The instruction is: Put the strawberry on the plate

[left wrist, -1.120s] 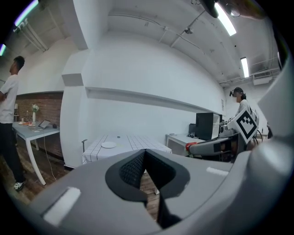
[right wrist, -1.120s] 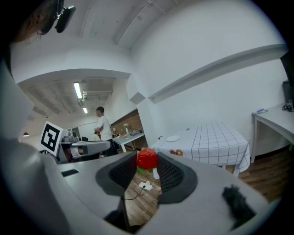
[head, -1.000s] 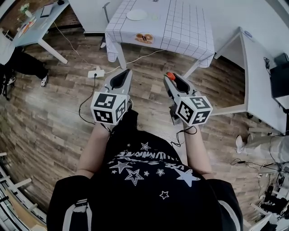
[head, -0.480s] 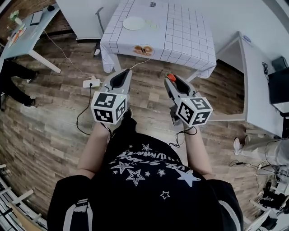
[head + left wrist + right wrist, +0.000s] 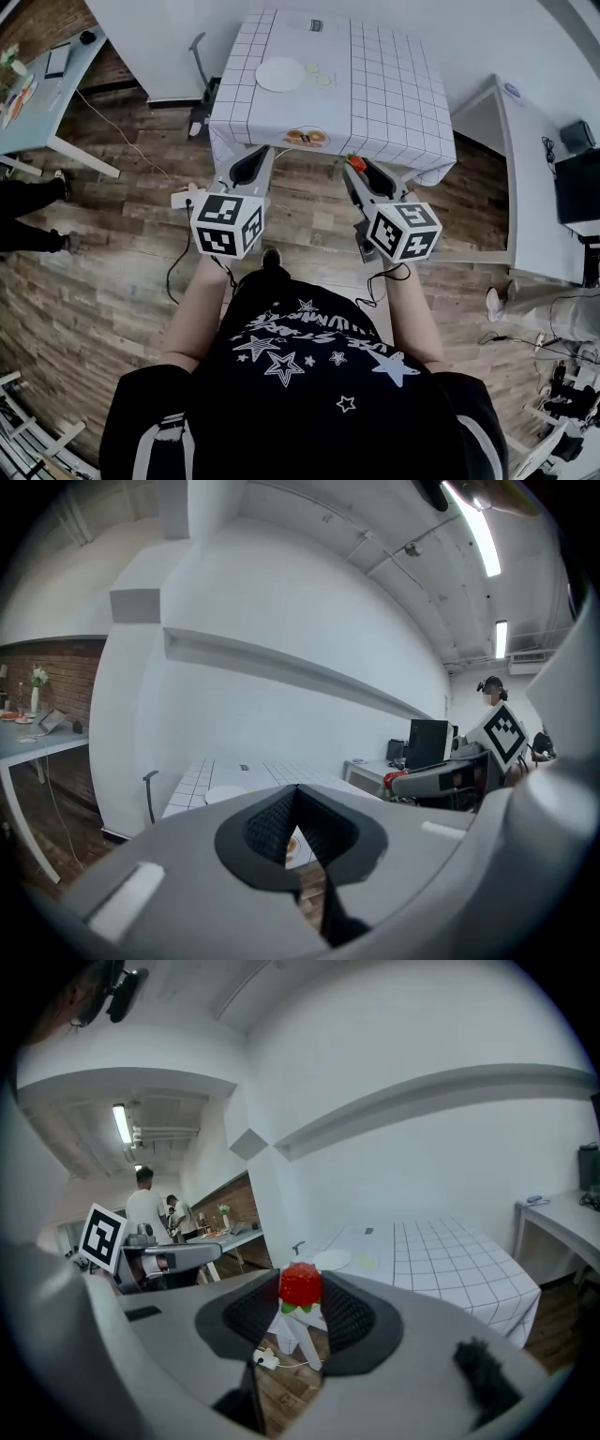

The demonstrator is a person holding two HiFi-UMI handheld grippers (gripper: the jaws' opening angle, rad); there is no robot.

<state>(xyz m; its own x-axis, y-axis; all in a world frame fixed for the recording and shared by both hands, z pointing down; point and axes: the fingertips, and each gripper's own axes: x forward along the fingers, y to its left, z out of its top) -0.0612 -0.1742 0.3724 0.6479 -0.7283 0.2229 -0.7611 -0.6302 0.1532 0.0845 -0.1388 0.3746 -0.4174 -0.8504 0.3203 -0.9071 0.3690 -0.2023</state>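
A red strawberry point(image 5: 355, 162) with green leaves point(image 5: 300, 1286) is pinched at the tips of my right gripper point(image 5: 354, 168), which is shut on it point(image 5: 301, 1290). The white round plate point(image 5: 280, 74) lies on the far left part of a table with a white checked cloth point(image 5: 384, 84), and shows beyond the strawberry in the right gripper view point(image 5: 332, 1259). My left gripper point(image 5: 257, 152) is held level beside the right one, with its jaws shut and nothing between them point(image 5: 296, 791). Both grippers hang over the wooden floor, just short of the table's near edge.
An orange-patterned dish point(image 5: 306, 138) sits at the table's near edge. Two small pale green bits point(image 5: 319, 75) lie right of the plate. A white desk point(image 5: 539, 178) stands at the right, another desk point(image 5: 37, 84) at the left. A power strip point(image 5: 183, 199) and cables lie on the floor.
The table has come nearer and lower in the head view as the person walks toward it. Both grippers keep their pose, and the strawberry stays gripped.
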